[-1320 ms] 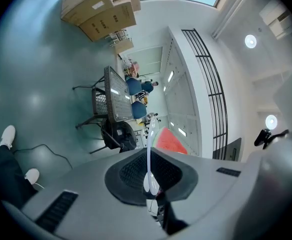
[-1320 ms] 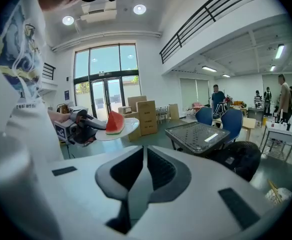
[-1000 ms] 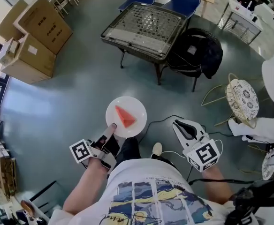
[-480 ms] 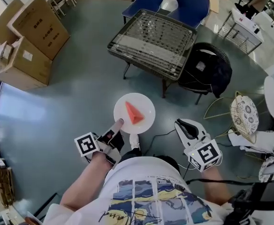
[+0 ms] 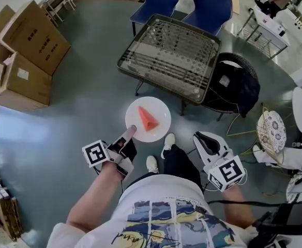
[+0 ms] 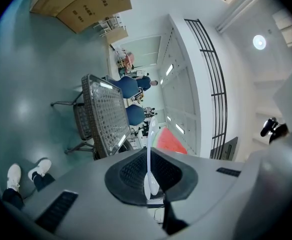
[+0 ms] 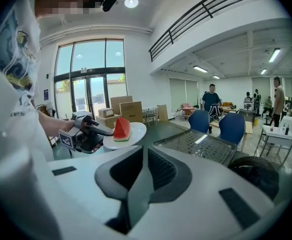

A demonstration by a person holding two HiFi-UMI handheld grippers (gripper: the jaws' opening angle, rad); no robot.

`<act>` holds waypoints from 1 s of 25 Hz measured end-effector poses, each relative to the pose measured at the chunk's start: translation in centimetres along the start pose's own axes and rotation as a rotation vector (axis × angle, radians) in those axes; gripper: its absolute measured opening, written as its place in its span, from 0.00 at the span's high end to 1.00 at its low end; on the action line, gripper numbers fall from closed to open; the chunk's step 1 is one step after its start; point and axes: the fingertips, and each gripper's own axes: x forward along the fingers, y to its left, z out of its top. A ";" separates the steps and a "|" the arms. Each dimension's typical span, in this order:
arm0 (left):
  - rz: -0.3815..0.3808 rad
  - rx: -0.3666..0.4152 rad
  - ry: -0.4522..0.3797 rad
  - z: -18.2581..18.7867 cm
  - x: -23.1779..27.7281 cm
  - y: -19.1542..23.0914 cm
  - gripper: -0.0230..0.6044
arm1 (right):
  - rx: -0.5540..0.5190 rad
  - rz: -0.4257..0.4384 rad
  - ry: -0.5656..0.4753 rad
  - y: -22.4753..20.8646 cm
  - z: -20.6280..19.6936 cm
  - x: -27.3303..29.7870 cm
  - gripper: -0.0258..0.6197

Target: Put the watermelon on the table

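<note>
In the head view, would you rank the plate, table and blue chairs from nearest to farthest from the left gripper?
1. plate, clamped at its rim by the left gripper.
2. table, just ahead.
3. blue chairs, beyond the table.

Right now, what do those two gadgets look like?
Both the left gripper and right gripper are pale grey, jaws lined with dark ribbed pads. Each carries a white cube with black square markers. The person wears a short-sleeved white T-shirt printed in blue and yellow.
</note>
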 end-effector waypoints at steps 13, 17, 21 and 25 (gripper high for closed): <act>0.021 0.008 0.004 9.8 15.9 0.7 0.94 | -0.050 0.045 -0.034 -14.9 4.7 9.4 0.94; 0.017 0.011 0.033 12.6 20.6 1.2 0.94 | -0.004 0.006 -0.022 -18.4 4.9 10.6 0.94; 0.011 0.008 0.083 16.6 25.7 2.7 0.94 | 0.037 -0.060 0.000 -21.7 4.8 12.7 0.94; 0.022 0.001 0.142 19.8 30.1 5.9 0.94 | 0.093 -0.149 0.014 -24.1 4.5 14.8 0.94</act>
